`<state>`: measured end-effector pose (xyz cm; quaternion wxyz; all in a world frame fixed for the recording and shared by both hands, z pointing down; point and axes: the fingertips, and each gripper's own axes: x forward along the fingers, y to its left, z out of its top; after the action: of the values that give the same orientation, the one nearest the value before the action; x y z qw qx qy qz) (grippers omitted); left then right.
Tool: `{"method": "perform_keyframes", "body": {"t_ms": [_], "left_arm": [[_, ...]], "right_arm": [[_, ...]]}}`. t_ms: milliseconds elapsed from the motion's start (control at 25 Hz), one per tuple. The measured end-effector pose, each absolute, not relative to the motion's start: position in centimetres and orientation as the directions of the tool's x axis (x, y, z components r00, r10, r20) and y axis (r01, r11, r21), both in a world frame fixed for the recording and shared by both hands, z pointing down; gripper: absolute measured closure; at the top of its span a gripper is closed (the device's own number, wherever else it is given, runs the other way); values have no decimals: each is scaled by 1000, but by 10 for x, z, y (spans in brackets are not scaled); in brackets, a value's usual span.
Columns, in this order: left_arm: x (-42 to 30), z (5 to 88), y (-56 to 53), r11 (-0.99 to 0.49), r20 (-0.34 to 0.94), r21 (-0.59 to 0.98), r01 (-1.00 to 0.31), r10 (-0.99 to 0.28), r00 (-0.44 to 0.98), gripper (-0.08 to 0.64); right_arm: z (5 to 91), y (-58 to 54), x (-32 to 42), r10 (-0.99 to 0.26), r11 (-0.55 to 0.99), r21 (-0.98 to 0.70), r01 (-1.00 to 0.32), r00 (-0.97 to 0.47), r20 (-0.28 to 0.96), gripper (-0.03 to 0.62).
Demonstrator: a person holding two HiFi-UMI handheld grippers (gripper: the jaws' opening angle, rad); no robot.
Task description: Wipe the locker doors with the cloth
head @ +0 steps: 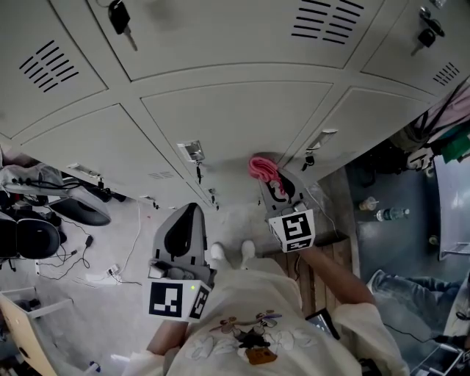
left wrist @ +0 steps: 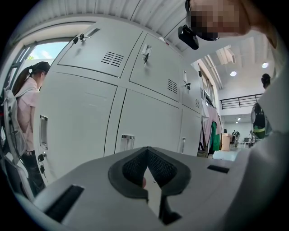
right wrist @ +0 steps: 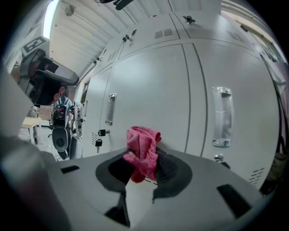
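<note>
A bunched pink cloth point(head: 263, 170) point(right wrist: 142, 152) is pinched in my right gripper point(head: 272, 180) point(right wrist: 143, 163), which points at the lower middle locker door point(head: 242, 117) point(right wrist: 153, 99) with the cloth close to its bottom edge. My left gripper point(head: 183, 228) point(left wrist: 147, 168) hangs lower and to the left, away from the grey lockers point(left wrist: 135, 113). Its jaws are shut with nothing between them. Whether the cloth touches the door I cannot tell.
Door handles point(head: 192, 151) point(right wrist: 221, 117) and small padlocks with keys point(head: 120, 18) point(right wrist: 99, 143) stick out from the doors. A person point(left wrist: 25, 117) stands at the lockers' left end. Cables, a black seat point(head: 29, 235) and bottles point(head: 389, 214) lie on the floor.
</note>
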<state>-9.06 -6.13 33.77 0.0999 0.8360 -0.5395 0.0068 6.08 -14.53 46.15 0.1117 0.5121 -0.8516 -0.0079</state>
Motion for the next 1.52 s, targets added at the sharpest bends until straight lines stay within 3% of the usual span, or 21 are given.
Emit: {"method": "perform_keyframes", "body": {"t_ms": [280,880,1520], "left_arm": [[-104,338,-62,-371,124,158,-915,-912,391,554],[-124,344,-57,-330,146,153,-932,-925,352,554],[-112,340,-59,-370,135,154,-916,-911,390,554]], "right_arm": [[479,-142,-10,-801,589,106,-801,-562,206,482],[521,-157,-80,-748,648,85,-757,-612,258,482],[521,-163,-47,-790,596,119,-794,-554,261,482]]}}
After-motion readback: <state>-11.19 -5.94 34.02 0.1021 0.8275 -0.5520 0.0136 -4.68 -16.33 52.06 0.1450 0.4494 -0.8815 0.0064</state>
